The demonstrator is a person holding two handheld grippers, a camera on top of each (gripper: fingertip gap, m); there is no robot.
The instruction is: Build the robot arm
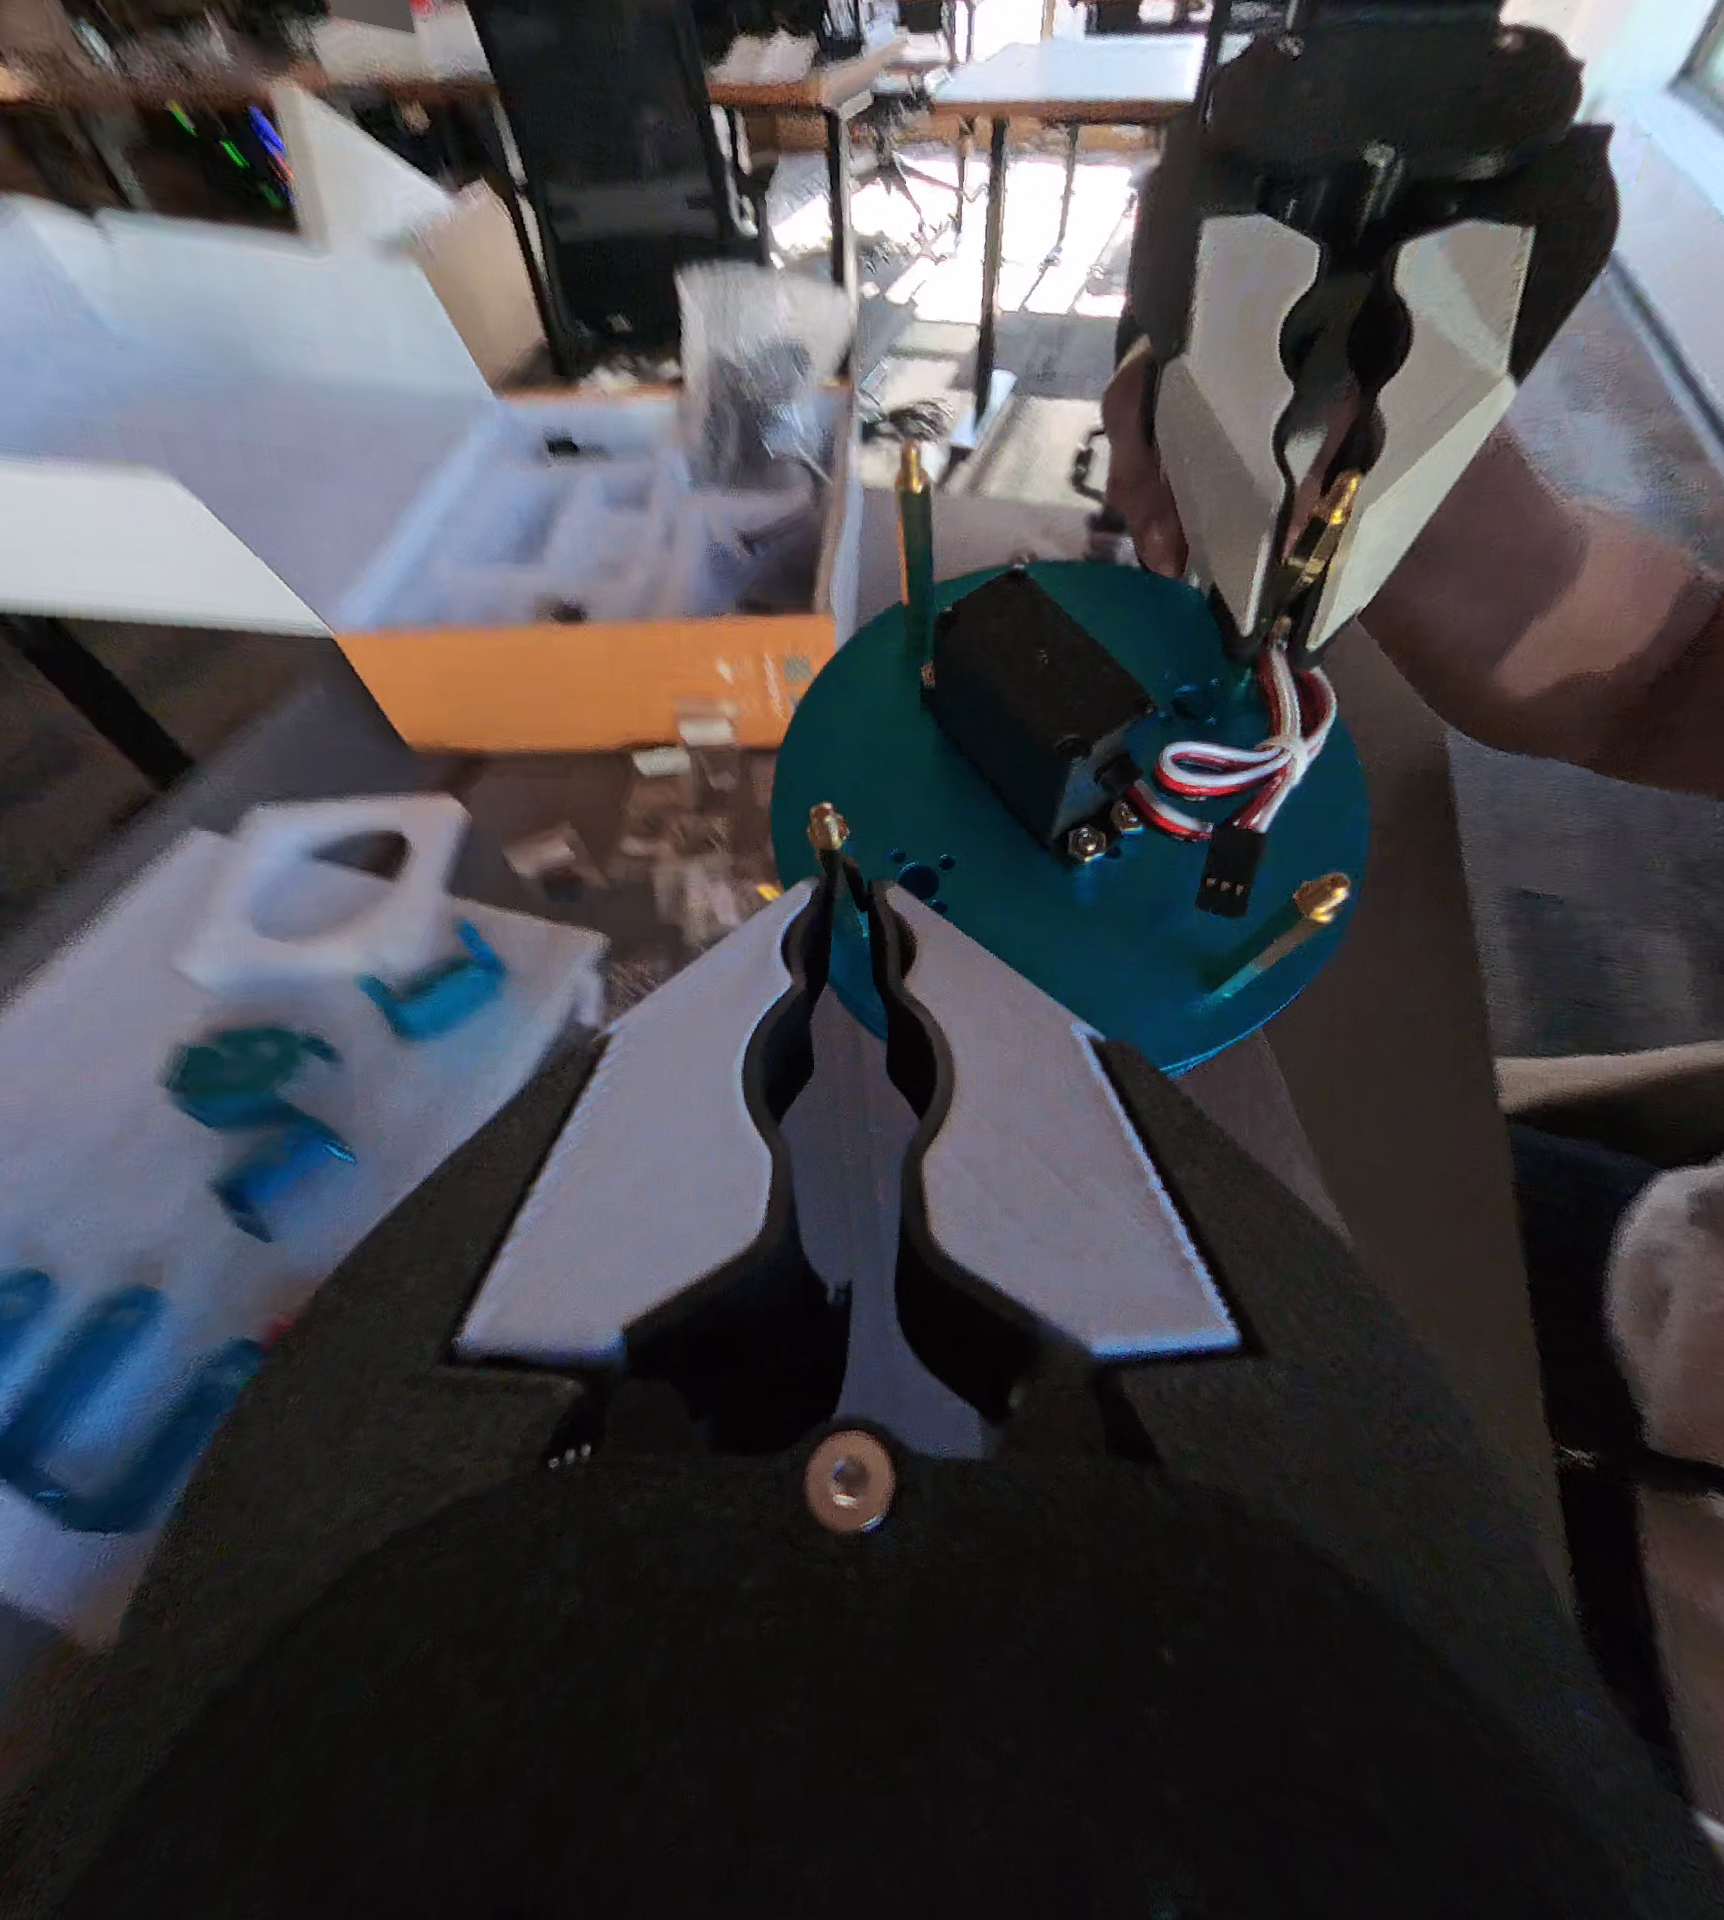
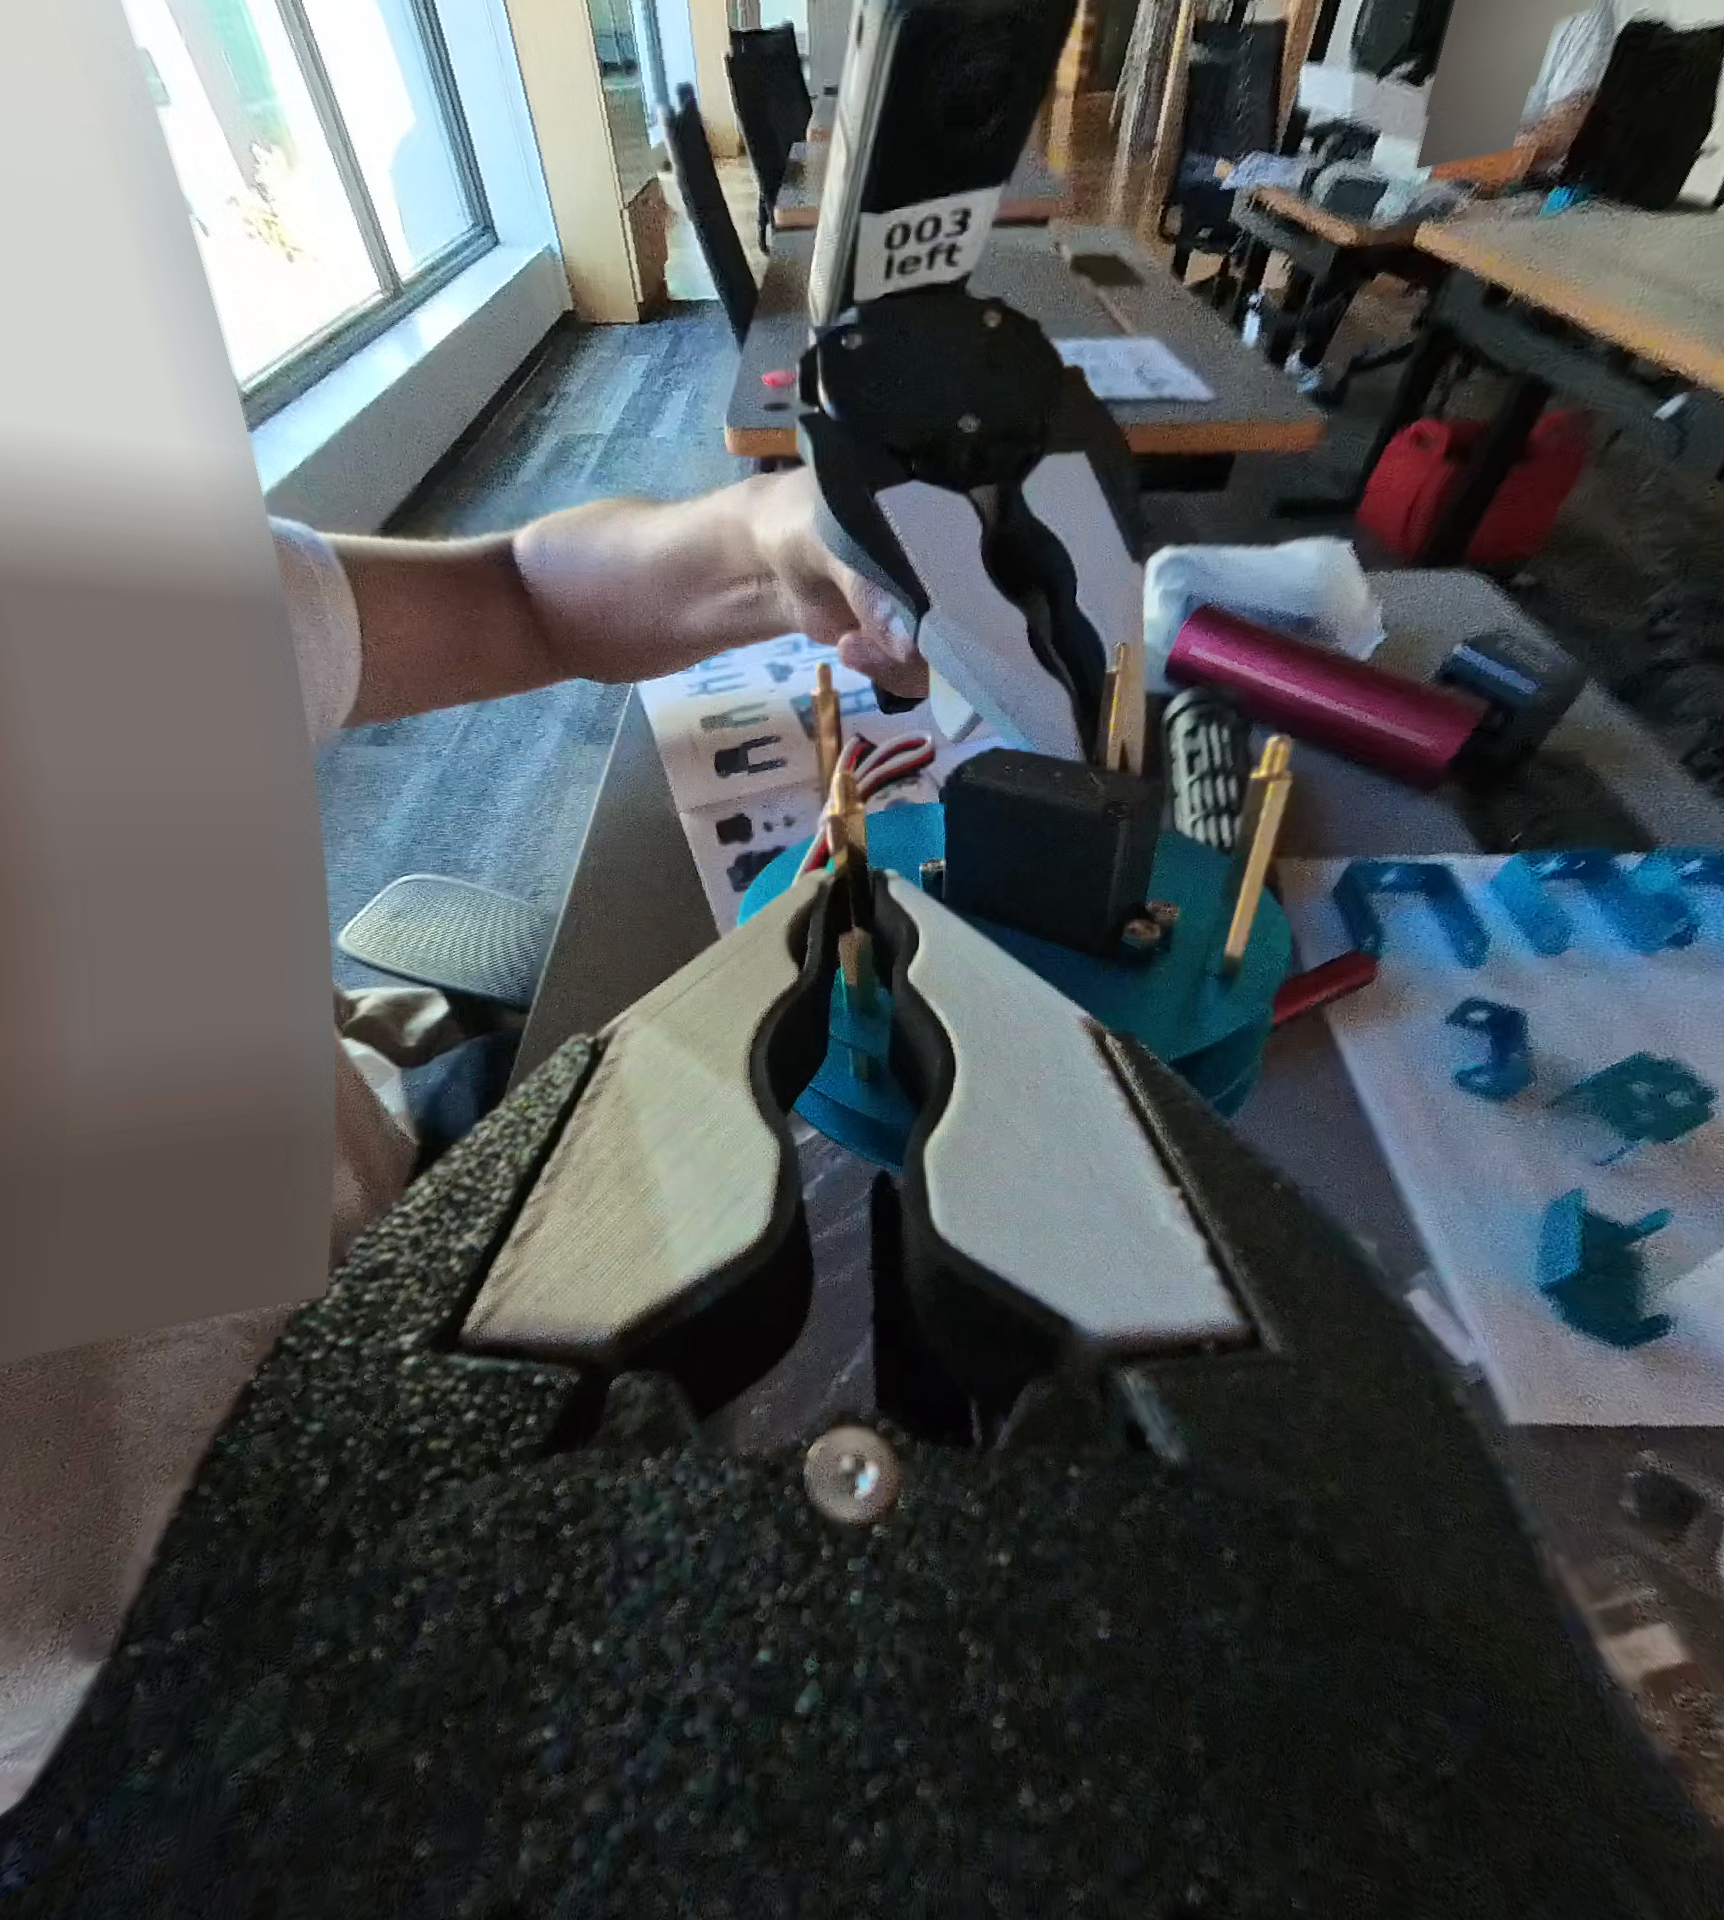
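A round blue plate (image 1: 993, 935) carries a black servo (image 1: 1024, 707) with a red, white and black wire (image 1: 1242, 769) and several upright brass standoffs. My left gripper (image 1: 847, 894) is shut on the standoff (image 1: 827, 831) at the plate's near edge. My right gripper (image 1: 1279, 634) comes down from above at the far edge, shut on another standoff (image 1: 1320, 530). In the right wrist view my right gripper (image 2: 853, 883) pinches that standoff (image 2: 847, 821) in front of the servo (image 2: 1045, 852), and the left gripper (image 2: 1097, 738) holds its standoff (image 2: 1118, 707) behind the plate (image 2: 1242, 997).
A white foam sheet (image 2: 1460, 1195) with several blue brackets (image 2: 1637, 1101) lies beside the plate. A cardboard box (image 1: 577, 675) of plastic trays stands behind. A magenta cylinder (image 2: 1325, 696), a printed sheet (image 2: 733, 758) and a red-handled tool (image 2: 1325, 982) lie on the grey table (image 1: 1388, 935). There is about 9 centimeters between the tips of the two grippers.
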